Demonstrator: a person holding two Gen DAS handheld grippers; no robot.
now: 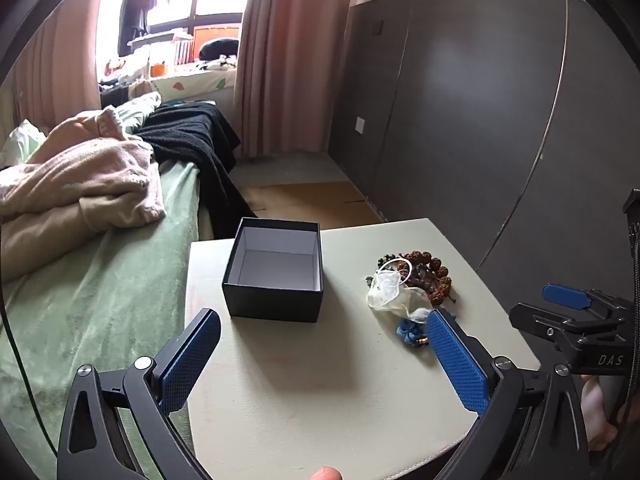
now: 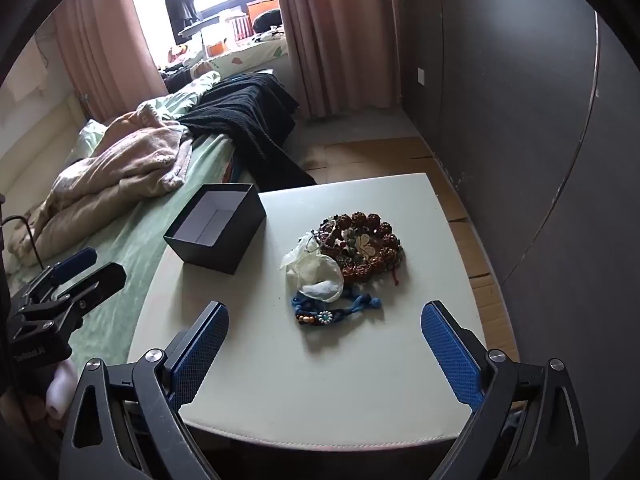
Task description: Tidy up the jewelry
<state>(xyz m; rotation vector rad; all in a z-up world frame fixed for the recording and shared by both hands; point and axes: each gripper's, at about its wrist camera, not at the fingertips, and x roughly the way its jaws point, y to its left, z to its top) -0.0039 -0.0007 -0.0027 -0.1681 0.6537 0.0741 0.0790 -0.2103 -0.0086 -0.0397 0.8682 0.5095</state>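
Your table [image 2: 360, 360] fills the lower frame; the box [image 2: 216, 236] sits empty at centre left, ready for the jewelry pile [image 2: 348, 260] at centre. Your left gripper [image 1: 324, 344] and right gripper [image 2: 324, 336] hover released, holding nothing.

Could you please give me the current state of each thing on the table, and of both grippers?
black box: lid off, upright, nothing inside.
brown bead bracelet: in the pile on the table, not in the box.
sheer white pouch: crumpled, lying against the bracelet.
blue cord bracelet: loose at the pile's near edge.
left gripper: open, holding nothing.
right gripper: open, holding nothing.
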